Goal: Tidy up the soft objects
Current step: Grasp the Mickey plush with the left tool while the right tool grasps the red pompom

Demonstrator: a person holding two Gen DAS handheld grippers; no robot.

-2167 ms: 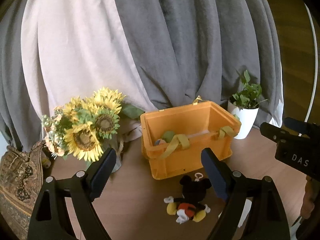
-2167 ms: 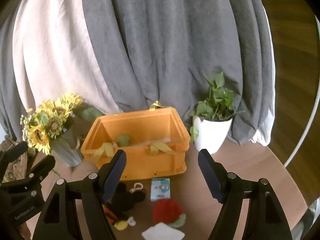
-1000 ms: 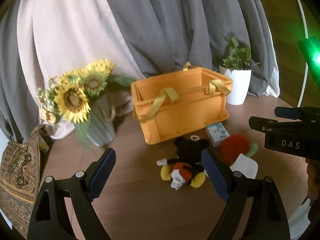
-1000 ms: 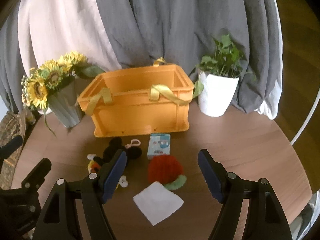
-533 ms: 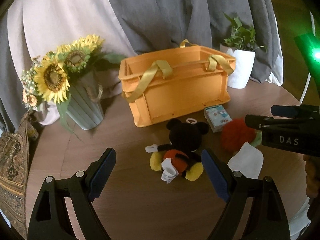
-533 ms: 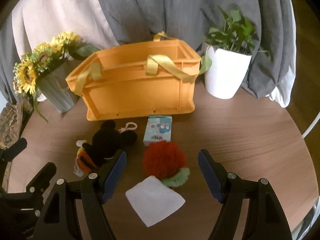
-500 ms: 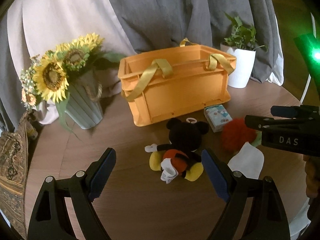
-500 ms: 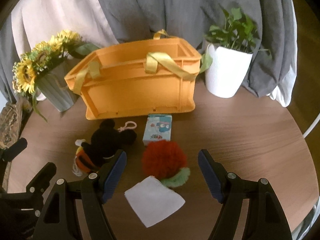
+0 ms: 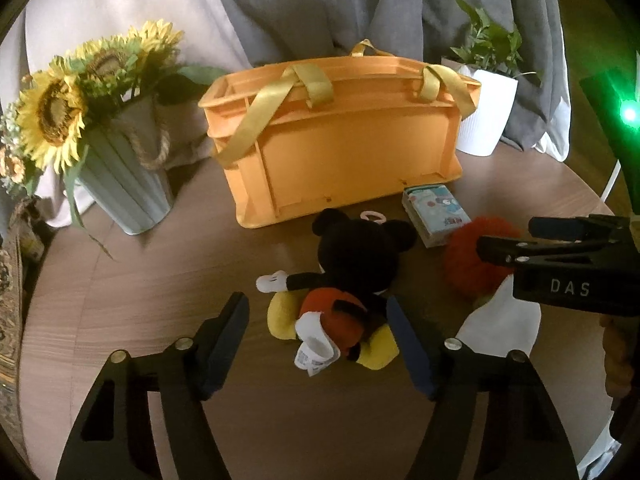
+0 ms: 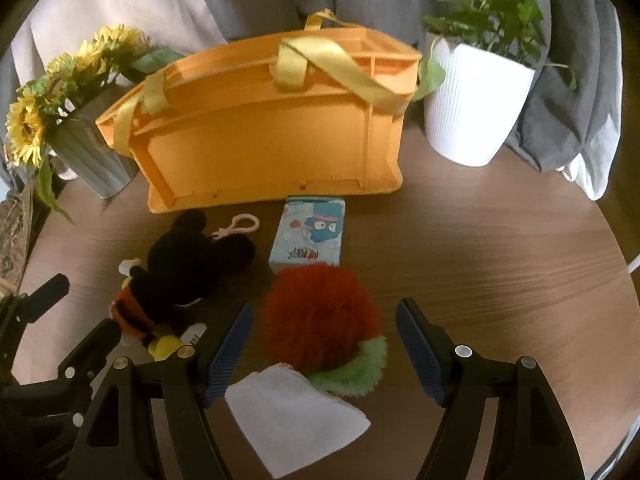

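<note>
A black mouse plush [image 9: 360, 248] with red shorts and yellow shoes lies face down on the round wooden table [image 9: 160, 280]. My left gripper [image 9: 316, 320] hangs just over its legs. The jaws are closing with the plush between them, and the pads stand apart from it. In the right wrist view a red fuzzy ball [image 10: 320, 312] with a green fringe sits between the open jaws of my right gripper [image 10: 323, 320], untouched. A white cloth [image 10: 296, 420] lies partly under the ball. Behind stand a small tissue pack [image 10: 310, 236] and an orange crate [image 10: 260, 144] with yellow straps.
A grey vase of sunflowers [image 9: 120, 184] stands left of the crate and a white potted plant [image 10: 476, 112] stands right of it. Grey and cream curtains hang behind. The table rim [image 10: 616, 264] curves close on the right. A patterned bag [image 9: 8, 280] sits far left.
Both grippers have sunk toward the table and tipped further down, so the toys look larger. The left jaws have narrowed around the mouse plush. The right jaws keep the same width.
</note>
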